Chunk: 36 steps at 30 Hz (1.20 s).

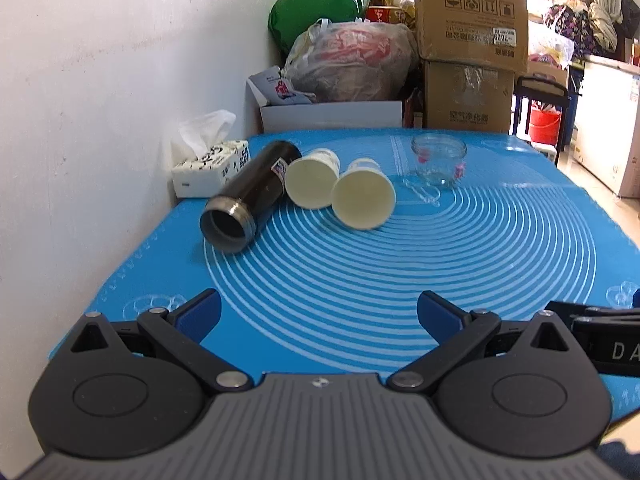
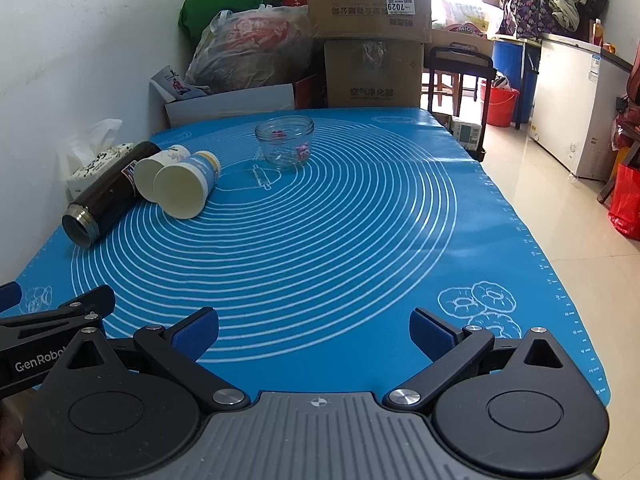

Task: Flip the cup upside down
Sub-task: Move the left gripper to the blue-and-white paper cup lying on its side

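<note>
Two paper cups lie on their sides on the blue mat, mouths toward me: one cup (image 1: 362, 198) (image 2: 185, 189) in front, the other cup (image 1: 313, 183) (image 2: 154, 174) just behind to its left. A black flask (image 1: 250, 196) (image 2: 105, 196) lies on its side, touching the rear cup. A clear glass jar (image 1: 439, 160) (image 2: 285, 142) stands upright farther back. My left gripper (image 1: 319, 316) is open and empty near the mat's front edge. My right gripper (image 2: 314, 334) is open and empty beside it, on the right.
A tissue box (image 1: 210, 166) (image 2: 94, 160) sits by the white wall on the left. Cardboard boxes (image 1: 470, 48) (image 2: 370, 36), plastic bags and a white box stand behind the table. The table's right edge drops to a tiled floor (image 2: 560, 208).
</note>
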{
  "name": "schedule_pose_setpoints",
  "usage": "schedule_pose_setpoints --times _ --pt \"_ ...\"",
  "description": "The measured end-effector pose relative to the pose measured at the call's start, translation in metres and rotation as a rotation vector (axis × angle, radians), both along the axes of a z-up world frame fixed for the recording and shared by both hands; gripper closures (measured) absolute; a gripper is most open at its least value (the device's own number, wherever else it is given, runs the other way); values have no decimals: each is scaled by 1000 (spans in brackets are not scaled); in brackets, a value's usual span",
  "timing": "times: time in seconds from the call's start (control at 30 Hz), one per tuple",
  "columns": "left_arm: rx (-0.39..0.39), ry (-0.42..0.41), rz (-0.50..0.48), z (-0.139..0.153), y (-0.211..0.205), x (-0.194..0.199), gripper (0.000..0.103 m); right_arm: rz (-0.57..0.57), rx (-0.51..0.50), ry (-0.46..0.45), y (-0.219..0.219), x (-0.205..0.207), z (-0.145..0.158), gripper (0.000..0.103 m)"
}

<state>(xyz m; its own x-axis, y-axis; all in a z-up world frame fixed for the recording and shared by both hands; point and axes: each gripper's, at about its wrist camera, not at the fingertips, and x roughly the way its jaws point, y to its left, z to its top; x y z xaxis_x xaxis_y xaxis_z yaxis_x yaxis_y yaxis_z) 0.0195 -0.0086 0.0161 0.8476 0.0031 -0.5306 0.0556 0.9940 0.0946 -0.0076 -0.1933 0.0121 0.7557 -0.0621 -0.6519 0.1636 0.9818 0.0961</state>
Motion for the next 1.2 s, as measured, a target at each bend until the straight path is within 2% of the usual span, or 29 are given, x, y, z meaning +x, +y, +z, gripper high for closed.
schedule_pose_setpoints --times 0.2,0.4,0.7,0.83,1.03,1.07,1.13,1.2 --pt "-28 -7 -5 16 -6 30 0 -1 -14 -21 -11 21 14 0" --pt "-39 3 -4 25 -22 78 0 -5 -30 -27 -29 55 24 0" --pt "-39 82 26 3 -39 166 0 -11 -55 2 -53 97 13 0" --pt "-50 122 18 -7 -45 190 0 2 -66 7 -59 109 7 0" --pt "-17 171 39 -27 -53 213 2 17 -89 2 -59 122 2 0" --pt "-23 181 47 -30 -52 217 3 20 -87 1 -59 123 1 0" --pt "-31 208 55 -36 -51 222 27 24 -81 6 -58 125 0 0" --pt "-46 245 41 -41 -50 226 32 28 -82 11 -57 126 -2 0"
